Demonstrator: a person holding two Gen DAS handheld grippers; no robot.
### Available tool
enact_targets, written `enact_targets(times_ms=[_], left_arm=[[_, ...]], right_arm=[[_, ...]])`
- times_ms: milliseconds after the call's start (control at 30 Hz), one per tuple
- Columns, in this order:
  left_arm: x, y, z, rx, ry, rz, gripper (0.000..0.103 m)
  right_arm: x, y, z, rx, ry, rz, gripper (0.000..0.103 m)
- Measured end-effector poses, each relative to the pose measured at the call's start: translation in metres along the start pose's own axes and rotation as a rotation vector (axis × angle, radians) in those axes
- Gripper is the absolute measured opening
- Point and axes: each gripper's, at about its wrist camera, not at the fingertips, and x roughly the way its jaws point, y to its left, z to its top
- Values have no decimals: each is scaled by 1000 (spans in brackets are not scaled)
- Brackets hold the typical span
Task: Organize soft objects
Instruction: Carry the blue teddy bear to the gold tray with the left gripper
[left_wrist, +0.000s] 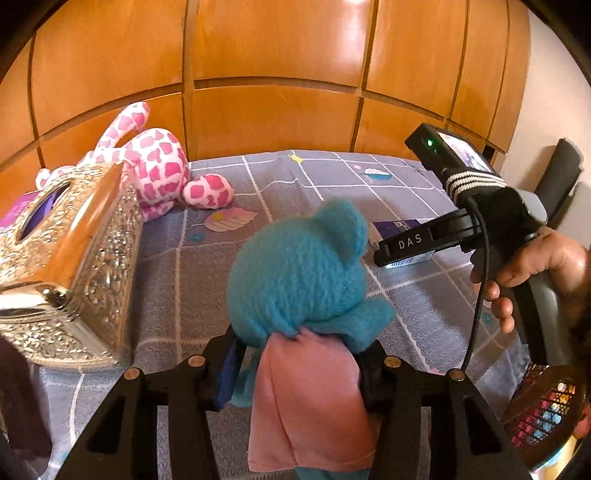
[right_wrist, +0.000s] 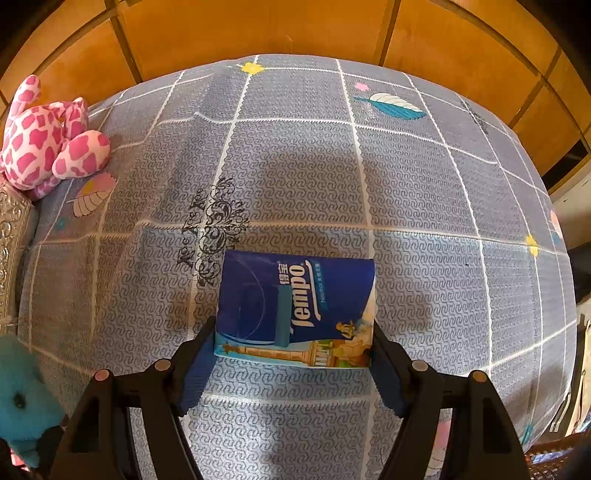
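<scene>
Clamped between the pads of the left gripper (left_wrist: 295, 373): a blue plush bear (left_wrist: 299, 273) in fuzzy, knitted-looking fleece, with a flat pink cloth piece (left_wrist: 306, 402) hanging at 6 o'clock below its round head, ears pointing toward 12 o'clock. Jaws pressed into the body from both sides, lifted clear of the bedspread (left_wrist: 332, 192). In the right wrist view, the same bear at 8 o'clock, at the frame's edge, one dark eye showing. Straddled by the right gripper (right_wrist: 293, 365): a rectangular tissue pack (right_wrist: 295, 306) in glossy blue wrap, lying flat on the spread, printed "Tempo" in white script with small "Neutral" beside it, an illustrated column along its lower edge. Jaws set wide, one blue ribbed pad at each lower corner of the pack; contact or squeeze cannot be told. Seen from the left wrist view, that gripper at 3 o'clock, held by a hand (left_wrist: 524, 269), "DAS" lettered in white on its black finger, a green light on its top. Underneath, a grey-blue quilted spread with white grid lines, leaf and flower prints, and a black floral stamp just at 11 o'clock of the pack. At 10 o'clock, well apart, a pink-and-white spotted plush toy (left_wrist: 162, 166), soft and floppy. Just beside it, a silver embossed tissue box (left_wrist: 74, 266), shiny and angular. Behind all, glossy orange wooden panels (left_wrist: 273, 74).
</scene>
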Motion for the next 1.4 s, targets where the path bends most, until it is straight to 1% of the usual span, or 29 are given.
enact_targets(times_ms=[133, 467, 667, 767, 867, 900, 967, 1000, 1067, 1100, 1233, 1333, 1400], left_arm=[[-10, 2, 1, -6, -20, 4, 51], [-54, 13, 10, -45, -103, 1, 51], [-85, 38, 13, -104, -139, 19, 51], [-106, 60, 12, -149, -166, 55, 51], [-127, 93, 9, -221, -197, 116, 51], [-136, 110, 6, -262, -206, 149, 51], [-147, 135, 2, -320, -212, 193, 52], [-156, 155, -4, -364, -216, 236, 52], [-165, 181, -14, -416, -213, 297, 52], [-173, 200, -23, -450, -205, 346, 52], [-193, 255, -55, -548, -171, 492, 52], [-204, 296, -82, -604, -114, 581, 52], [-210, 318, -97, -622, -84, 633, 54]], right_arm=[[0, 1, -1, -2, -1, -2, 75], [-5, 2, -1, -18, -9, -8, 75], [-9, 6, -4, -25, -14, -15, 75], [-10, 8, -5, -30, -15, -18, 75], [-11, 10, -6, -35, -17, -22, 75], [-12, 11, -6, -37, -17, -23, 75], [-13, 13, -7, -42, -19, -28, 75], [-13, 14, -8, -46, -20, -31, 75], [-14, 17, -8, -52, -22, -34, 75], [-14, 18, -9, -54, -23, -36, 75], [-17, 23, -10, -61, -26, -42, 75], [-18, 25, -12, -68, -27, -46, 75], [-18, 26, -12, -68, -27, -45, 75]])
